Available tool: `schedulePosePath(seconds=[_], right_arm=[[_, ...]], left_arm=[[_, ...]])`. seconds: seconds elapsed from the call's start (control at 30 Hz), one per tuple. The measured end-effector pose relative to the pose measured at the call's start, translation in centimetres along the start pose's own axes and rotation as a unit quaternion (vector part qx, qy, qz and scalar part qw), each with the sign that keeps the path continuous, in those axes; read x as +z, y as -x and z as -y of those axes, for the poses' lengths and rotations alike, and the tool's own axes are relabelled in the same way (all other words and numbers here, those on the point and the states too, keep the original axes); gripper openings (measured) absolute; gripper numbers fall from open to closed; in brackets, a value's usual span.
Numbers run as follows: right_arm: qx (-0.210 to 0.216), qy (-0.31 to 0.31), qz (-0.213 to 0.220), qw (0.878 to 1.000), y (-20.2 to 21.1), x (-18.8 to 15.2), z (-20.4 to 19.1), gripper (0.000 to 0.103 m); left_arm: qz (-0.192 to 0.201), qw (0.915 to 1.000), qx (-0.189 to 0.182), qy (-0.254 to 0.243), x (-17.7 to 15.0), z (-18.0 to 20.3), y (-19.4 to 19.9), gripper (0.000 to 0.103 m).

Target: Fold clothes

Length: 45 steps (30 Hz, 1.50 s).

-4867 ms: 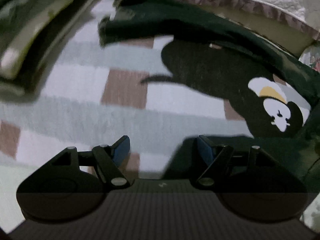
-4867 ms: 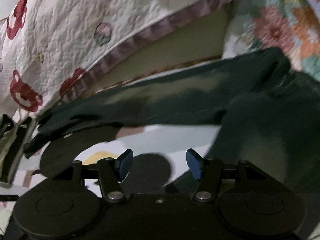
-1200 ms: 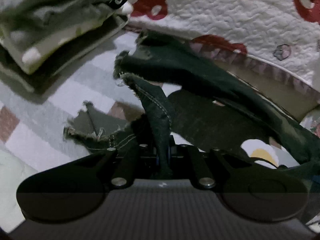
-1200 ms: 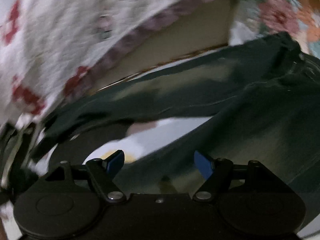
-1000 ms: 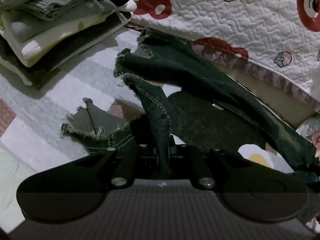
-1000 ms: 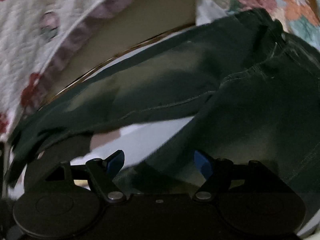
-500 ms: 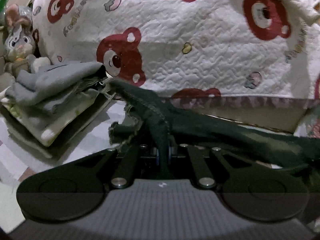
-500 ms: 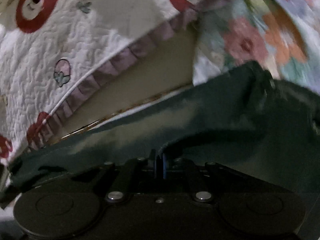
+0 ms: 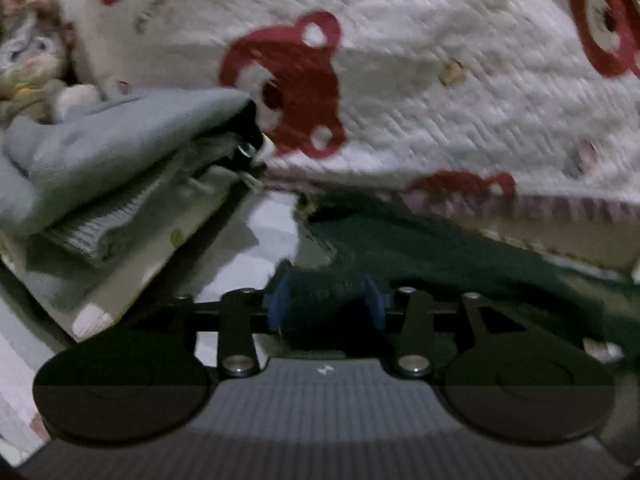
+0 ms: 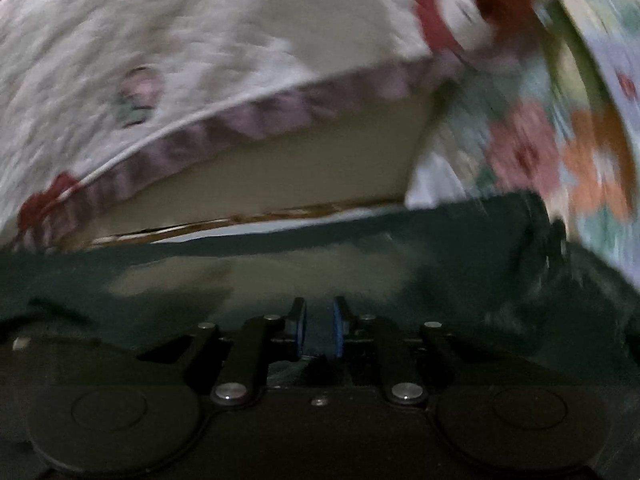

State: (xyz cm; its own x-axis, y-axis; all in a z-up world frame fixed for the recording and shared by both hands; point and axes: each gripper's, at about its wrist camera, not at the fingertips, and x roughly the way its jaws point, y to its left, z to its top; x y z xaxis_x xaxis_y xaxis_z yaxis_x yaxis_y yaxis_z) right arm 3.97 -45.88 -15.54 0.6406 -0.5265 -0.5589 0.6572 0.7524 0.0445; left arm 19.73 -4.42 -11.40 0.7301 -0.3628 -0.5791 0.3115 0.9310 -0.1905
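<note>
Dark green jeans lie stretched along the bed below the quilt; they also show in the right wrist view. My left gripper is partly open, its blue pads apart, with the frayed hem end of a jeans leg lying loose between them. My right gripper has its pads a small gap apart with jeans cloth lying between them near the waist end. Both views are motion-blurred.
A stack of folded grey and cream clothes sits at the left. A white quilt with red bears rises behind. A plush toy is at far left. A floral cloth lies at the right.
Both grippers carried the near jeans leg onto the far leg by the quilt. Both have since opened from a tight grip, the left wider than the right.
</note>
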Motion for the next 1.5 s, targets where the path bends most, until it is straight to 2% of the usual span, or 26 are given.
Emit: schedulePosePath(seconds=[0.1, 0.17, 0.2, 0.3, 0.33, 0.37, 0.47, 0.57, 0.63, 0.67, 0.7, 0.73, 0.77, 0.8, 0.87, 0.9, 0.93, 1.07, 1.1, 1.13, 1.2, 1.27, 1.3, 1.4, 1.47, 1.5], right_arm=[[0.069, 0.029, -0.005, 0.997, 2.1, 0.1, -2.8, 0.023], [0.12, 0.045, -0.012, 0.992, 3.6, 0.1, -4.8, 0.03], [0.146, 0.053, -0.015, 0.988, 4.3, 0.1, -5.8, 0.038], [0.225, 0.015, -0.05, 0.973, 6.5, -1.4, -6.9, 0.044], [0.243, 0.011, -0.061, 0.968, 7.2, -2.3, -7.2, 0.044], [0.255, 0.016, -0.072, 0.964, 7.7, -3.2, -7.7, 0.044], [0.256, 0.112, -0.096, 0.955, 8.4, -6.2, -10.0, 0.046], [0.253, 0.196, -0.119, 0.94, 8.3, -8.6, -12.1, 0.046], [0.261, 0.226, -0.132, 0.929, 8.2, -9.6, -13.4, 0.046], [0.273, 0.234, -0.132, 0.924, 8.5, -9.7, -14.1, 0.046], [0.291, 0.232, -0.136, 0.918, 8.7, -9.5, -14.8, 0.046], [0.317, 0.217, -0.143, 0.912, 8.9, -9.1, -15.4, 0.046], [0.342, 0.202, -0.149, 0.905, 9.1, -8.7, -16.0, 0.045], [0.367, 0.186, -0.15, 0.899, 9.4, -8.3, -16.4, 0.044], [0.401, 0.161, -0.136, 0.891, 10.4, -7.6, -16.8, 0.042], [0.4, 0.168, -0.133, 0.891, 10.7, -7.4, -17.1, 0.034], [0.399, 0.175, -0.131, 0.891, 11.0, -7.3, -17.3, 0.03], [0.352, 0.261, -0.124, 0.89, 12.1, -8.9, -19.1, 0.031], [0.339, 0.289, -0.119, 0.887, 12.4, -9.6, -19.6, 0.033], [0.332, 0.318, -0.115, 0.88, 12.8, -10.3, -20.1, 0.033], [0.338, 0.373, -0.11, 0.857, 14.0, -11.7, -21.2, 0.034], [0.363, 0.403, -0.106, 0.833, 14.9, -12.5, -22.6, 0.035], [0.369, 0.41, -0.103, 0.827, 14.9, -12.8, -23.4, 0.036], [0.364, 0.429, -0.085, 0.822, 14.5, -13.1, -25.6, 0.042], [0.363, 0.443, -0.075, 0.816, 14.2, -13.1, -26.6, 0.046], [0.368, 0.448, -0.071, 0.812, 14.1, -13.2, -27.1, 0.05]], left_arm=[[-0.061, 0.9969, 0.012, 0.047, -1.3, -2.1, -0.1, 0.049], [-0.108, 0.9897, 0.031, 0.089, -2.6, -3.7, -0.4, 0.049], [-0.123, 0.9863, 0.027, 0.107, -3.1, -4.5, -0.5, 0.049], [-0.155, 0.9751, 0.002, 0.159, -4.6, -6.4, -0.6, 0.05], [-0.158, 0.9721, 0.001, 0.173, -4.8, -6.8, -0.6, 0.052], [-0.155, 0.9714, 0.021, 0.178, -4.9, -6.9, -0.4, 0.053], [-0.131, 0.9701, 0.096, 0.181, -4.7, -6.7, 0.7, 0.053], [-0.091, 0.9782, 0.095, 0.161, -4.5, -6.0, 1.7, 0.065], [-0.115, 0.9763, 0.07, 0.17, -5.1, -6.2, 0.8, 0.066], [-0.146, 0.9703, 0.042, 0.188, -5.7, -6.6, 0.0, 0.064], [-0.179, 0.9615, 0.012, 0.208, -6.3, -7.0, -0.8, 0.059], [-0.197, 0.9512, -0.039, 0.235, -6.7, -7.2, -1.3, 0.054], [-0.21, 0.9372, -0.095, 0.262, -7.2, -7.5, -1.6, 0.054], [-0.208, 0.9285, -0.127, 0.28, -7.4, -7.4, -1.6, 0.055], [-0.2, 0.9414, -0.102, 0.252, -7.1, -6.7, -1.5, 0.056], [-0.197, 0.9495, -0.072, 0.233, -7.0, -6.3, -1.7, 0.056], [-0.2, 0.9533, -0.045, 0.222, -7.1, -6.1, -1.9, 0.056], [-0.229, 0.9421, -0.024, 0.244, -7.8, -6.2, -3.3, 0.056], [-0.229, 0.9445, -0.02, 0.235, -7.7, -6.1, -3.3, 0.056], [-0.226, 0.9479, -0.016, 0.223, -7.7, -6.0, -3.2, 0.055], [-0.217, 0.9573, -0.024, 0.189, -7.4, -5.3, -3.5, 0.054], [-0.212, 0.9592, -0.037, 0.184, -7.4, -5.0, -4.1, 0.055], [-0.205, 0.9604, -0.037, 0.185, -7.4, -5.0, -4.4, 0.057], [-0.181, 0.9643, -0.03, 0.191, -7.0, -5.3, -4.8, 0.057], [-0.168, 0.9666, -0.026, 0.192, -6.8, -5.5, -5.1, 0.052], [-0.161, 0.9676, -0.024, 0.193, -6.7, -5.7, -5.2, 0.027]])
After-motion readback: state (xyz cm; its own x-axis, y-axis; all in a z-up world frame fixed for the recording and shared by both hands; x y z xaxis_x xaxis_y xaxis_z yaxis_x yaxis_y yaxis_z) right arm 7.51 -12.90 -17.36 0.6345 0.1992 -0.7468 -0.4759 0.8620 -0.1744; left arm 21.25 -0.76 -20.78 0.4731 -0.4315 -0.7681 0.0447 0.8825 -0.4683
